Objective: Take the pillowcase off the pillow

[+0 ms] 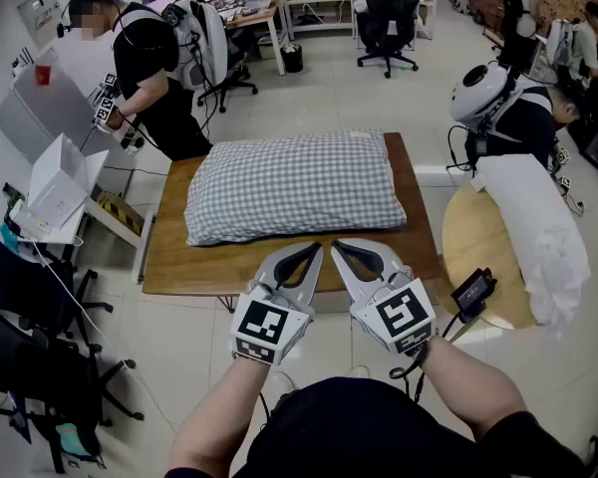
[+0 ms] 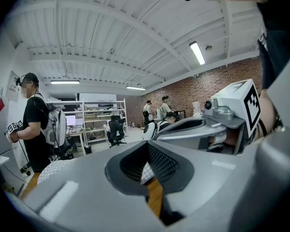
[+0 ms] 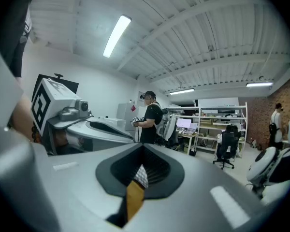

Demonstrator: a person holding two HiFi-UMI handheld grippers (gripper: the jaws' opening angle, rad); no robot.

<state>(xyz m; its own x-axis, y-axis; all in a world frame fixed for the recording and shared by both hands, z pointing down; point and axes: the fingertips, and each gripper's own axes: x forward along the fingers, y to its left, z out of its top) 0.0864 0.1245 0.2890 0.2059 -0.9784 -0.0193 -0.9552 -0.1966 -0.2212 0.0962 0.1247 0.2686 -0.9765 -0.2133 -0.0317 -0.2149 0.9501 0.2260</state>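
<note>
Both grippers were clamped shut with nothing in them. The left gripper and right gripper sat side by side, tips nearly touching, over the near edge of the wooden table. The pillow lay flat across the middle of it, fully inside its grey checked pillowcase, so nothing had been started yet by the look of it.

My worry: I couldn't tell which end the case opens at. Pinch the wrong side, or grab stuffing along with fabric, and the whole pillow probably just slides along instead of the case peeling off. The pillow's right end sat close to the table's right edge, so a pull that way could dump it on the floor.

Room-wise, there was a bare wood strip in front of the pillow and more on the left. The right was tighter, with a round table just beside and a person working on a white pillow. Another person stood near the far left corner.
</note>
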